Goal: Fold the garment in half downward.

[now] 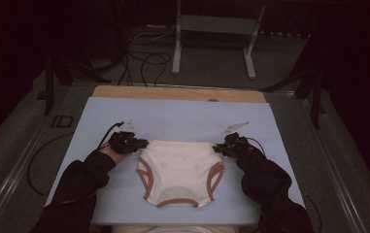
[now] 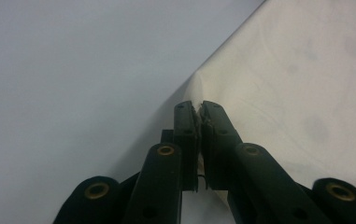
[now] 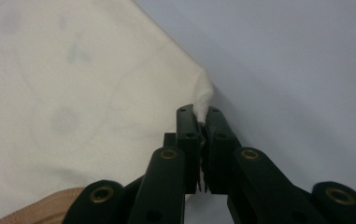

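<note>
A cream garment (image 1: 180,170) with brown-trimmed arm openings and a brown neck band lies flat on the light blue table (image 1: 182,116), its neck toward the person. My left gripper (image 1: 141,144) is shut on the far left corner of the garment (image 2: 306,93), a pinch of cloth showing between its black jaws (image 2: 198,112). My right gripper (image 1: 217,148) is shut on the far right corner of the garment (image 3: 73,93), with a white tuft of cloth poking up past its jaw tips (image 3: 200,114). Brown trim (image 3: 40,207) shows at the lower left of the right gripper view.
The table's far edge is a bare wooden strip (image 1: 177,93). Beyond it stand a metal frame (image 1: 214,36) and loose cables (image 1: 143,60) on the floor. Dark sleeves (image 1: 80,179) come in from the bottom on both sides.
</note>
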`<action>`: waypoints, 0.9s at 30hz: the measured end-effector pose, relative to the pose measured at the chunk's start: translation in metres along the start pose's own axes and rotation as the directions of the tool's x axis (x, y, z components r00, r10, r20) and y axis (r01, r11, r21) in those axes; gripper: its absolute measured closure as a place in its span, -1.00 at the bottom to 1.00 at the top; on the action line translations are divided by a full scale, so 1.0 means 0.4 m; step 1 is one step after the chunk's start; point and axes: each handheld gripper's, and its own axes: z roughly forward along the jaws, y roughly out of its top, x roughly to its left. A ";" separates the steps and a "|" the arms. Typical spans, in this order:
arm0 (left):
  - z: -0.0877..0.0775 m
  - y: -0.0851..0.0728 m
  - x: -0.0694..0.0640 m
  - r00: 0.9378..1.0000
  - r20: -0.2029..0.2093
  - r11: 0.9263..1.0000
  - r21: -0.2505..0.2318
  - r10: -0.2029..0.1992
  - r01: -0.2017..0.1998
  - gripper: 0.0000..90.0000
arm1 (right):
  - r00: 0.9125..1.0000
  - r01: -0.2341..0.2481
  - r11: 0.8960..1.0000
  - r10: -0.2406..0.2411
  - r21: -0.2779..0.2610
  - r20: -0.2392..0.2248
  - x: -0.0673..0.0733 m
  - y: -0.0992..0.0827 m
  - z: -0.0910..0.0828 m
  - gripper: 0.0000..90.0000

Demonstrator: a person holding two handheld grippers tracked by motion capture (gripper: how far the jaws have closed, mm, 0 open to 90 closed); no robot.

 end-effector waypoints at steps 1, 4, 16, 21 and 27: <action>-0.002 0.005 0.002 1.000 -0.002 1.000 -0.007 0.000 0.000 0.91 | 1.000 -0.002 1.000 0.002 0.003 0.002 -0.002 0.002 0.000 0.92; -0.004 0.014 0.008 1.000 -0.004 1.000 -0.015 0.002 -0.002 0.91 | 1.000 -0.004 1.000 0.004 -0.001 0.010 -0.008 0.010 -0.001 0.92; 0.001 0.037 0.041 1.000 -0.014 0.999 -0.031 -0.017 0.017 0.91 | 0.999 -0.009 1.000 0.009 -0.004 0.033 -0.036 0.045 0.004 0.92; 0.003 0.050 0.055 1.000 -0.024 0.999 -0.036 -0.013 0.012 0.91 | 0.999 -0.028 1.000 0.029 -0.007 0.044 -0.049 0.057 0.011 0.92; 0.008 0.066 0.076 0.999 -0.035 0.999 -0.049 -0.022 0.020 0.91 | 0.998 -0.033 0.999 0.033 -0.001 0.058 -0.067 0.076 0.027 0.92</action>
